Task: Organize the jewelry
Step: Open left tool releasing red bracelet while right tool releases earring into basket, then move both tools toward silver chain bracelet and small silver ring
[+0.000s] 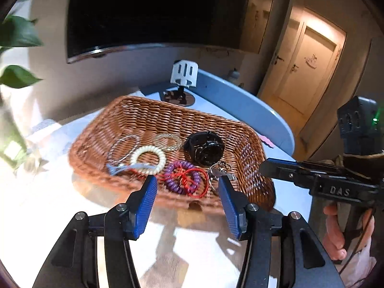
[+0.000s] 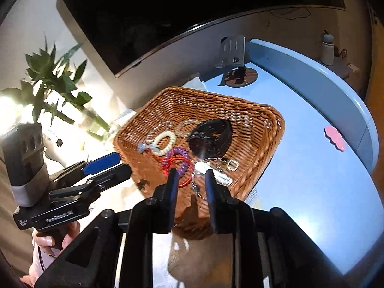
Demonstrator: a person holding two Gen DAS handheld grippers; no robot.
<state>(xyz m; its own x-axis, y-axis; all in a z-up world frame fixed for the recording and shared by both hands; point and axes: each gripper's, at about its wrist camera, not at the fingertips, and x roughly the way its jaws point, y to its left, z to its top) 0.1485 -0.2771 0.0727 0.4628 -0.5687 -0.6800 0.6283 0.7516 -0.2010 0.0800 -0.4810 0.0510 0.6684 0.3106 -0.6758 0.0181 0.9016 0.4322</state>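
Observation:
A brown wicker basket [image 1: 249, 148] [image 2: 264, 129] holds the jewelry: a black watch [image 1: 206, 148] [image 2: 211, 136], a cream coil bracelet [image 1: 148, 159] [image 2: 164, 142], a purple coil bracelet [image 1: 182, 175] [image 2: 178, 152] tangled with a red cord [image 2: 184, 168], two clear bead bracelets [image 1: 168, 141], and silver metal pieces [image 1: 219, 170] [image 2: 231, 164]. My left gripper [image 1: 187, 182] hovers open over the basket's near rim, with the purple coil below the gap. My right gripper [image 2: 191, 174] is open with a narrow gap over the near rim. A thin silver chain [image 2: 195, 187] shows in that gap; no pad presses on it.
The basket sits on a light blue table [image 2: 312, 168] with a raised rim. A white stand [image 1: 184, 74] is behind it, a pink cloud-shaped piece [image 2: 334, 138] at the right, leafy plants [image 2: 55, 84] at the left, a dark screen [image 1: 144, 14] on the wall.

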